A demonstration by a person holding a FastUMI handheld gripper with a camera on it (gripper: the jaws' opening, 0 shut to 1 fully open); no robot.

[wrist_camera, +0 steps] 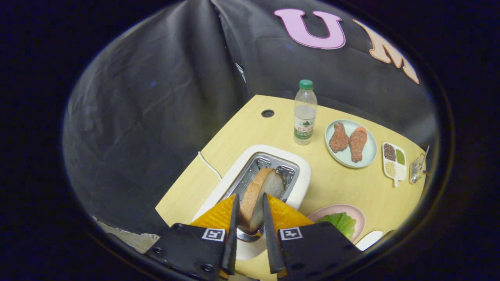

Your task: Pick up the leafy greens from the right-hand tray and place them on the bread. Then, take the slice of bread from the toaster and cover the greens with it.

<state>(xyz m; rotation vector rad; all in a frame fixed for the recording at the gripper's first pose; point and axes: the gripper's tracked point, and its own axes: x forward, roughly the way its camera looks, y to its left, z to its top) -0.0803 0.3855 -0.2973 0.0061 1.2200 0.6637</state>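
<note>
A slice of bread (258, 191) with a brown crust stands on edge between my two fingers, over the slot of the white toaster (302, 181). My gripper (250, 196) is shut on the slice, one finger pressing each flat side. I cannot tell whether the slice's lower end is still inside the slot. The leafy greens (340, 223) lie on a pink plate (351, 208), just right of my fingers and in front of the toaster. What is under the greens is hidden.
On the wooden table beyond the toaster stand a water bottle (305, 115), a pale blue plate (372, 150) with two drumsticks, a small seasoning tray (394, 158) and a metal rack (417, 168). A white cable (209, 164) runs left of the toaster, near the table's edge.
</note>
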